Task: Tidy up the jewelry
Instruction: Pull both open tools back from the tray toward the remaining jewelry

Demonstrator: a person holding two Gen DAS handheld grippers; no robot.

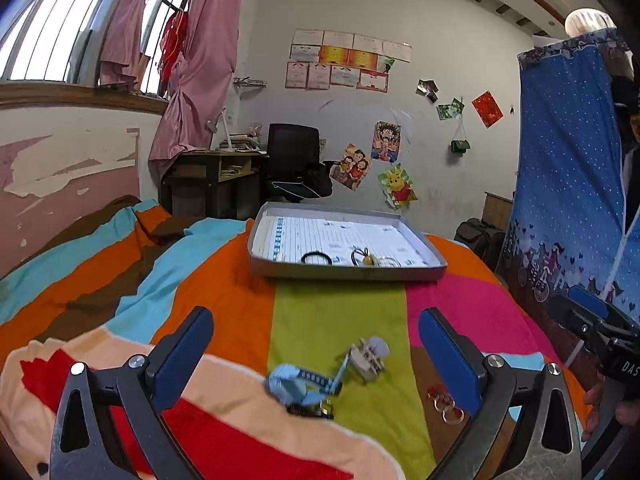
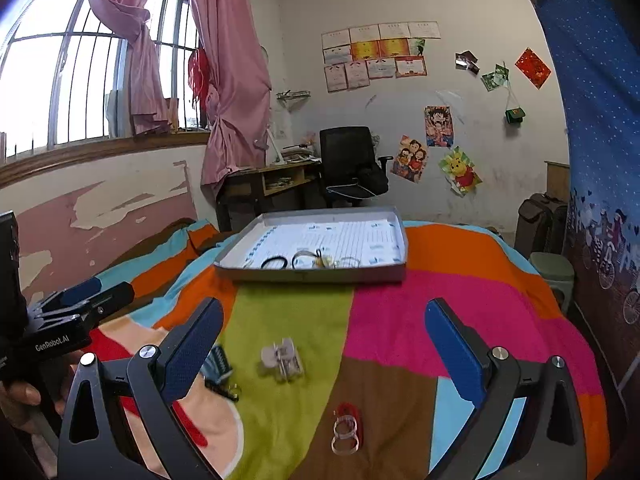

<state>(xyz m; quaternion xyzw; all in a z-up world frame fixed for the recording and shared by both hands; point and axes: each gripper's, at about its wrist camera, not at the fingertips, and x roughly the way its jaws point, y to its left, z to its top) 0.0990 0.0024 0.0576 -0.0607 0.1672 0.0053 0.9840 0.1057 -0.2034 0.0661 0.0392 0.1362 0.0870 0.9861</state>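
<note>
Rings (image 2: 346, 432) low centre in right view, between wide-open, empty right gripper (image 2: 322, 344) fingers; nearer than left gripper (image 1: 316, 344), also open, empty. Tray (image 2: 320, 274) beyond, upper centre.

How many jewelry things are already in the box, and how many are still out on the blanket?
In the box: 3 (black hair tie, loop with a yellow charm, clear ring)
On the blanket: 3 (blue clip, pale clip, clear rings with red band)
Total: 6
</note>
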